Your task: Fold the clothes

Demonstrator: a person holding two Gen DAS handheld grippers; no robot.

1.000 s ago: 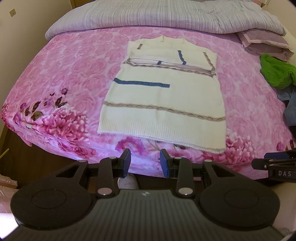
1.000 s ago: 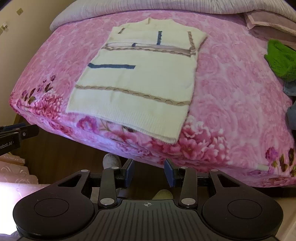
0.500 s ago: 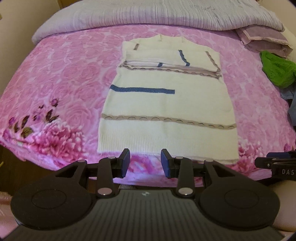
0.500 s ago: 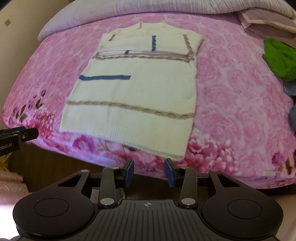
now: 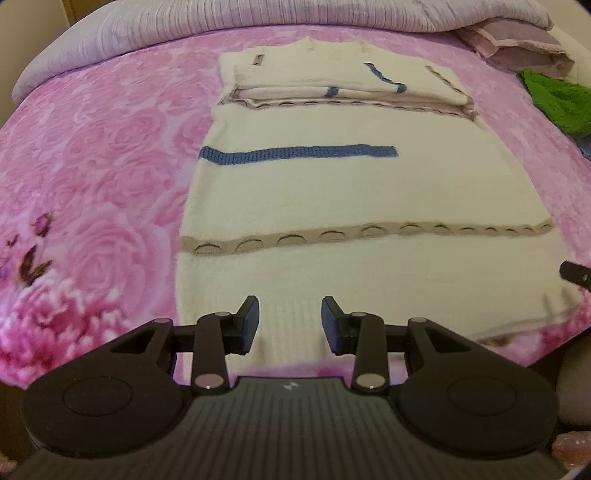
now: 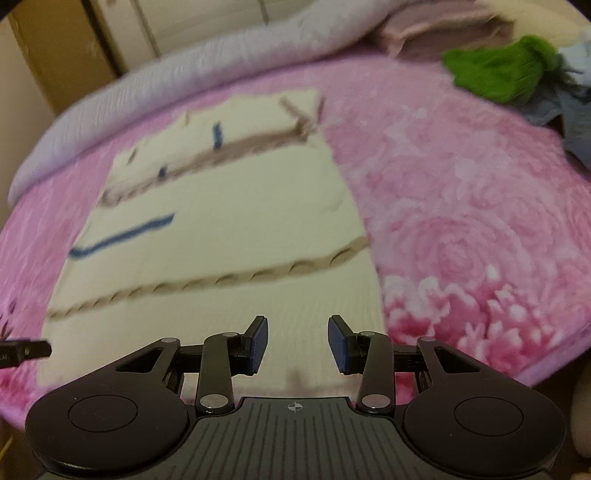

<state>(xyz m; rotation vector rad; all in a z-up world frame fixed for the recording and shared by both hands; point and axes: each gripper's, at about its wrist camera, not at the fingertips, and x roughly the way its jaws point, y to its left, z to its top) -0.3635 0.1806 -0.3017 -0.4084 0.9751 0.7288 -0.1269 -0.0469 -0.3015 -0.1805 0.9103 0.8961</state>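
Note:
A cream knit sweater (image 5: 354, 192) with a blue stripe and tan bands lies flat on the pink floral bedspread (image 5: 103, 155), sleeves folded across its chest. It also shows in the right wrist view (image 6: 229, 236), blurred. My left gripper (image 5: 290, 319) is open and empty, over the ribbed hem near its left part. My right gripper (image 6: 298, 343) is open and empty, over the hem near its right corner. The tip of the right gripper shows at the left wrist view's right edge (image 5: 576, 275).
A green garment (image 5: 561, 101) and grey-blue clothes (image 6: 569, 110) lie at the bed's right side. A lilac quilt (image 5: 258, 18) and folded mauve pillow (image 5: 517, 44) lie along the far edge. The bed's near edge lies just below both grippers.
Both grippers have moved forward from off the bed's edge to over the sweater's hem. The right view has swung and blurred. Both stay open.

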